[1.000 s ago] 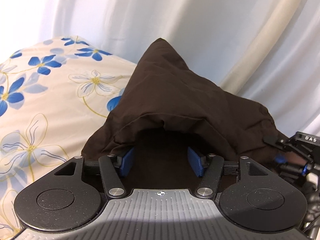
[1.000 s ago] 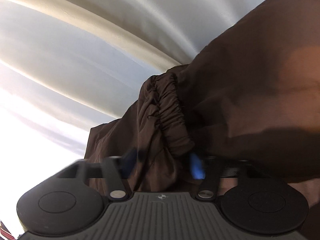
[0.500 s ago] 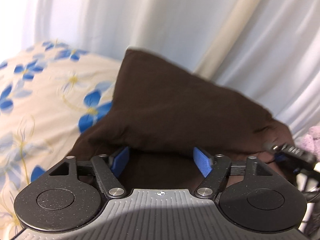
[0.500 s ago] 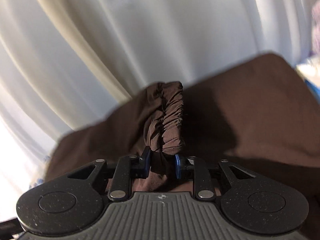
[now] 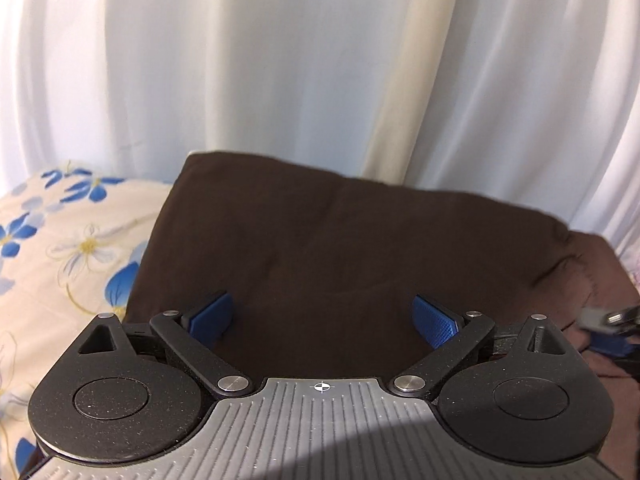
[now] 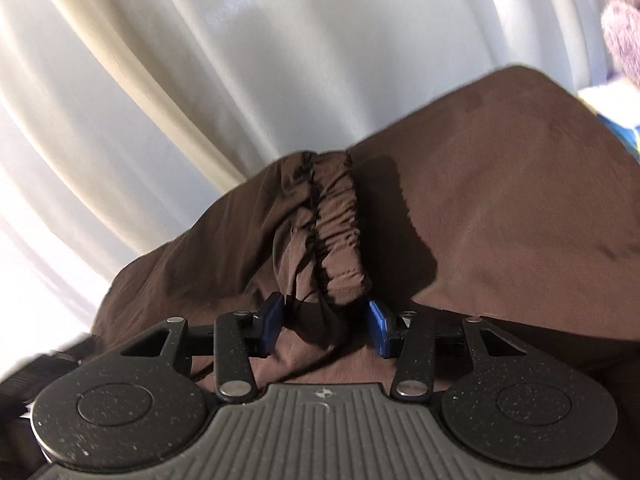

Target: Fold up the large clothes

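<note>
At the far left of the left wrist view, a cream bedsheet [image 5: 60,248] printed with blue and white flowers fills the lower left, running back to the white curtain [image 5: 240,60] that covers the whole upper half. A beige stripe [image 5: 416,80] of the curtain drops down right of centre. Below it, across the middle of the frame, the dark brown garment [image 5: 340,248] lies folded flat on the sheet, its upper left corner squared off and its right side creased. The left gripper [image 5: 322,318] hangs over the near edge of the garment with its blue pads [image 5: 210,316] spread wide and still parting; brown cloth shows between them, but neither pad presses on it. At the far right edge, a blurred part of the other tool [image 5: 608,328] sits against the garment.

In the right wrist view, the curtain [image 6: 280,60] takes the upper left, and the garment [image 6: 500,200] rises as a brown mound from lower left to upper right. At centre, a gathered elastic band [image 6: 340,232] of it stands bunched between the fingers of the right gripper [image 6: 326,322]. Its jaws are opening: the pads flank the bunch, and whether they touch it I cannot tell. A purple fuzzy object [image 6: 622,32] is at the upper right.
</note>
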Available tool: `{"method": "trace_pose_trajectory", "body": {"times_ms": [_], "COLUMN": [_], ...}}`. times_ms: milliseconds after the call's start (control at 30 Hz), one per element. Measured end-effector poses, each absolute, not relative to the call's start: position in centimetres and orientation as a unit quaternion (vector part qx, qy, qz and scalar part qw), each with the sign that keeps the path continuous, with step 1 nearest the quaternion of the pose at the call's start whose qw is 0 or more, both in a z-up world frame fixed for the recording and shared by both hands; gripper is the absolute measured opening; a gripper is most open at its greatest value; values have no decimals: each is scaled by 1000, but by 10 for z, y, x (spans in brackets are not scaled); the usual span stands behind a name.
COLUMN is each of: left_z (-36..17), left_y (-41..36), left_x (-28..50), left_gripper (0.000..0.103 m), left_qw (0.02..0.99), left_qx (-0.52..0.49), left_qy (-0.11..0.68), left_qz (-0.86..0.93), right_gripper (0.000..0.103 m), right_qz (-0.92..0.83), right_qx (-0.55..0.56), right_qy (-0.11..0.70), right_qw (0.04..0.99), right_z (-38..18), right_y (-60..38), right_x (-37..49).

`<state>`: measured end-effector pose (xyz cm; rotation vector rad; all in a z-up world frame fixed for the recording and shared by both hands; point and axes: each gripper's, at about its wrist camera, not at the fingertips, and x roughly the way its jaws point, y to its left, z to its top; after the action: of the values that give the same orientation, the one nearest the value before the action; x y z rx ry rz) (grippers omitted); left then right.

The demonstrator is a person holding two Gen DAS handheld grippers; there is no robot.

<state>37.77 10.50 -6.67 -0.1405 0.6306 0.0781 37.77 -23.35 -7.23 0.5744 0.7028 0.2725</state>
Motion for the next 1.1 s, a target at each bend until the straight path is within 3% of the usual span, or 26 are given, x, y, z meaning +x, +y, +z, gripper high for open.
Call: {"method": "trace_pose_trajectory", "body": {"times_ms": [167, 433, 500, 533, 567, 667, 800, 933, 1000, 1100], "left_z": [-77, -75, -75, -75, -74, -71, -73, -76, -76, -75], "left_y": [108, 102, 101, 100, 100, 105, 109, 105, 105, 106], "left_x": [374, 372, 372, 372, 372, 368, 369, 370, 369, 368], "left_gripper": [99, 100, 100, 100, 100, 100, 100, 100, 100, 100], "left_qw": [948, 945, 945, 944, 944, 943, 941, 940, 940, 940], "left_qx": [-67, -58, -53, -52, -52, -65, -75, -59, -55, -60], "left_qy": [310, 319, 321, 323, 324, 324, 328, 336, 336, 336], "left_qz": [36, 37, 36, 35, 34, 28, 23, 24, 24, 22], "right_gripper": [56, 54, 46, 27, 20, 10, 9, 8, 11, 22], "right_qz": [148, 144, 145, 143, 142, 138, 129, 104, 111, 113], "right_qx": [394, 460, 460, 456, 449, 429, 411, 410, 433, 450], "right_qy": [353, 373, 376, 378, 381, 371, 355, 385, 389, 390], "right_qw": [836, 793, 791, 793, 796, 812, 830, 820, 805, 795], "right_z": [-75, -91, -91, -90, -89, -77, -63, -86, -90, -84], "right_y": [-263, -262, -257, -255, -252, -246, -244, -246, -253, -265], "right_x": [350, 366, 372, 375, 378, 373, 352, 355, 356, 345]}}
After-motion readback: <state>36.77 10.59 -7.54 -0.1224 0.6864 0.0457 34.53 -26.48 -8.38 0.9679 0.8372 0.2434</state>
